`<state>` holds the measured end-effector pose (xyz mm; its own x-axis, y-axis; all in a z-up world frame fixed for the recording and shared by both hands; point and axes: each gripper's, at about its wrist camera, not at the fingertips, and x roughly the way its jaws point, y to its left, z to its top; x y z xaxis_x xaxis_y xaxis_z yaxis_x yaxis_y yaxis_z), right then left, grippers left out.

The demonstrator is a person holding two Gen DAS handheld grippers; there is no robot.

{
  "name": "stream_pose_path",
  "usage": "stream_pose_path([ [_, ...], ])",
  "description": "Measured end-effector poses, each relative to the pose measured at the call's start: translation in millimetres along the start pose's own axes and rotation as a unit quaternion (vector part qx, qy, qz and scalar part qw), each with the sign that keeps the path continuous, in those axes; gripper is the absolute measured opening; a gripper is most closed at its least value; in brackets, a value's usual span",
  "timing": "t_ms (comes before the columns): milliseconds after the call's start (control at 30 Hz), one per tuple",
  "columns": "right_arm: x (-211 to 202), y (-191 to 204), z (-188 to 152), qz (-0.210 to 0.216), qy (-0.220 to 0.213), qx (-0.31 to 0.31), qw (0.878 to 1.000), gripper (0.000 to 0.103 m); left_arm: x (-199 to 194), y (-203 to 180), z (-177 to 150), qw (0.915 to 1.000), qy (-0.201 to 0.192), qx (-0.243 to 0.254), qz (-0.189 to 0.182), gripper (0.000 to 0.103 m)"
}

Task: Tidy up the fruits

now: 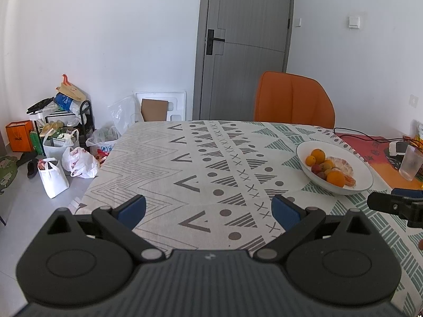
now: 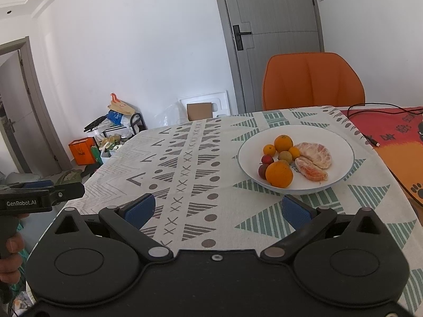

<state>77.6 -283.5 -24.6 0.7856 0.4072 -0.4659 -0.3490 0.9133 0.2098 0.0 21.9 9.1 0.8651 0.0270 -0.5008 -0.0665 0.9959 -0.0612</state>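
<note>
A white plate [image 2: 341, 142] on the patterned tablecloth holds several fruits: a large orange [image 2: 279, 174], smaller oranges [image 2: 283, 143], small red fruits [image 2: 267, 159] and peeled citrus pieces [image 2: 316, 154]. My right gripper [image 2: 218, 210] is open and empty, just short of the plate's near rim. My left gripper [image 1: 208, 210] is open and empty over the cloth, with the plate [image 1: 364, 170] to its far right. The right gripper's tip [image 1: 391, 202] shows at the right edge of the left wrist view.
An orange chair [image 2: 313, 80] stands behind the table by a grey door [image 2: 275, 26]. A red mat [image 2: 391, 132] with a black cable lies at the right. A plastic cup [image 1: 411, 162] stands at the right edge. Bags and clutter [image 1: 60, 153] crowd the floor at the left.
</note>
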Motion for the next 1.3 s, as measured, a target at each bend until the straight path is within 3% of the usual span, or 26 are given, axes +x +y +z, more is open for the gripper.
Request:
stream_pose_path([
  [1300,7.0,-3.4,-3.7,0.003,0.011,0.006,1.000,0.103,2.5,0.7,-1.4,1.0000,0.003,-0.001,0.007,0.100],
])
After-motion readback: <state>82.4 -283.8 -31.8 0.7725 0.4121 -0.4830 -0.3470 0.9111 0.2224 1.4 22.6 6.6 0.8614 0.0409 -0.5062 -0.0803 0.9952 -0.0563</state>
